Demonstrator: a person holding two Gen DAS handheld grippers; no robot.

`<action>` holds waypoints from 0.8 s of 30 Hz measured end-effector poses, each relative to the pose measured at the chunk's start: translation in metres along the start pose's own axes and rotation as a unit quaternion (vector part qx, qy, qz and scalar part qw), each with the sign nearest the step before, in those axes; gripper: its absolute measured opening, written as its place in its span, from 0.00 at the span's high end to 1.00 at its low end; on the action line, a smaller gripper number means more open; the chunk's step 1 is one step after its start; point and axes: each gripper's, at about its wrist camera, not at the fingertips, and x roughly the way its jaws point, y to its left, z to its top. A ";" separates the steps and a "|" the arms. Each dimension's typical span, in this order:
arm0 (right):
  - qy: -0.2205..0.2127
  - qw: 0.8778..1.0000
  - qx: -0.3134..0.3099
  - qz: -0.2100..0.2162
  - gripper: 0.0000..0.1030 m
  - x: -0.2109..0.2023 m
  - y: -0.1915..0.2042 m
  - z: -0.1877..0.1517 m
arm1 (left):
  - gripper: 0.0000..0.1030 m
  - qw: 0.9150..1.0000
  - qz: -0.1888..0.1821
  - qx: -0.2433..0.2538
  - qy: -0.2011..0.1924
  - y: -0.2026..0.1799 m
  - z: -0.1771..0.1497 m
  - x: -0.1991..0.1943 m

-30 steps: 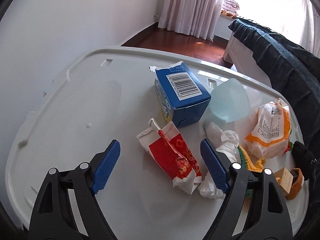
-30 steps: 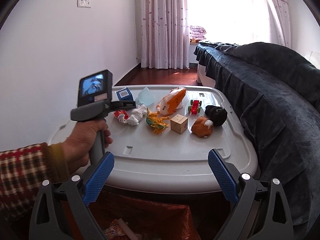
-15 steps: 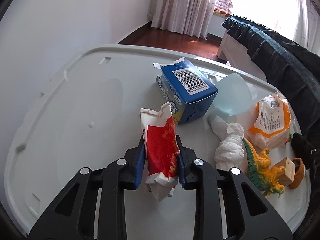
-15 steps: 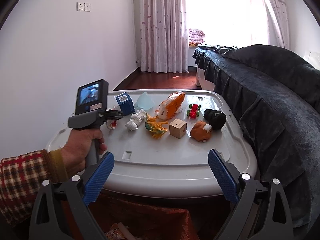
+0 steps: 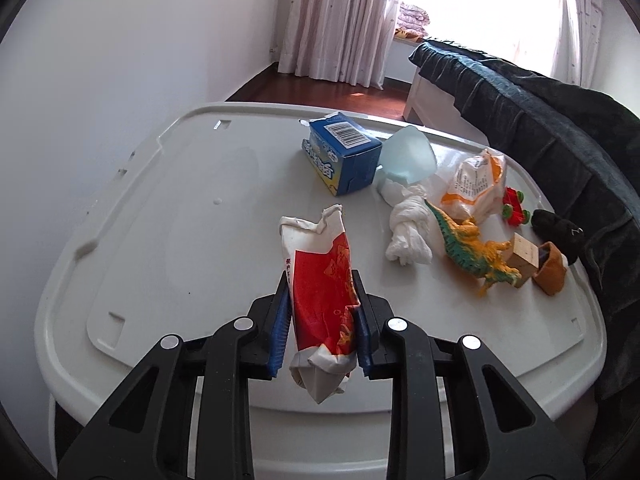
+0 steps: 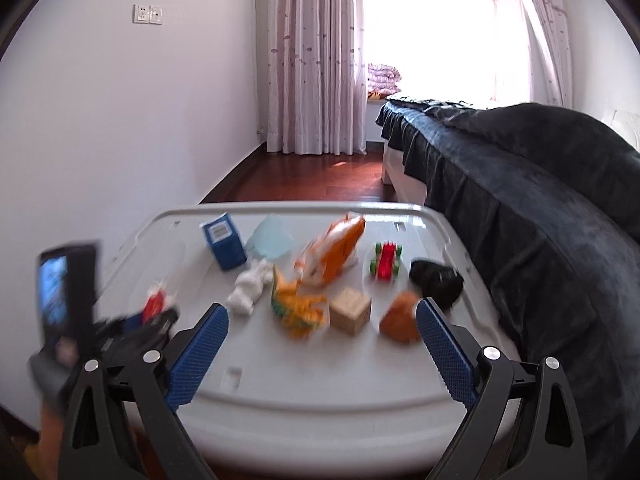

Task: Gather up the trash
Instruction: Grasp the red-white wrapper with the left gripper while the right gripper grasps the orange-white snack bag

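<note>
My left gripper point(image 5: 320, 312) is shut on a crumpled red and white wrapper point(image 5: 320, 276) and holds it above the near part of the grey bin lid point(image 5: 180, 216). The wrapper also shows, blurred, in the right wrist view point(image 6: 154, 304). On the lid lie a blue carton point(image 5: 340, 156), a pale blue plastic piece point(image 5: 408, 156), a white tissue wad point(image 5: 408, 232) and an orange and white snack bag point(image 5: 476, 184). My right gripper point(image 6: 322, 340) is open and empty over the lid's near edge.
Toys sit on the lid's right side: a green and orange dinosaur point(image 5: 472, 252), a wooden cube point(image 5: 524, 256), an orange plush point(image 5: 552, 272), a red toy car point(image 5: 514, 204) and a black plush point(image 5: 558, 232). A dark-covered bed point(image 6: 520, 200) runs along the right. A white wall stands left.
My left gripper shut on the red and white wrapper, lifted it and drew back toward the lid's near edge. My right gripper moved forward over the lid, still open.
</note>
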 end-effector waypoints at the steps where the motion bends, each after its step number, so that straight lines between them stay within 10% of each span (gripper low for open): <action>1: 0.000 1.000 -0.002 -0.007 0.09 0.014 0.000 0.007 | 0.74 1.000 -0.004 0.005 -0.003 -0.002 -0.001 -0.003; 12: 0.102 0.993 0.035 -0.041 0.13 0.166 -0.008 0.040 | 0.74 0.999 -0.027 0.018 -0.008 -0.006 -0.005 -0.010; 20: 0.162 0.986 0.019 -0.043 0.80 0.201 -0.007 0.042 | 0.74 0.999 -0.033 0.020 -0.007 -0.009 -0.008 -0.009; 24: 0.144 0.989 0.010 -0.045 0.88 0.186 -0.007 0.045 | 0.74 0.999 -0.035 0.022 -0.009 -0.010 -0.008 -0.011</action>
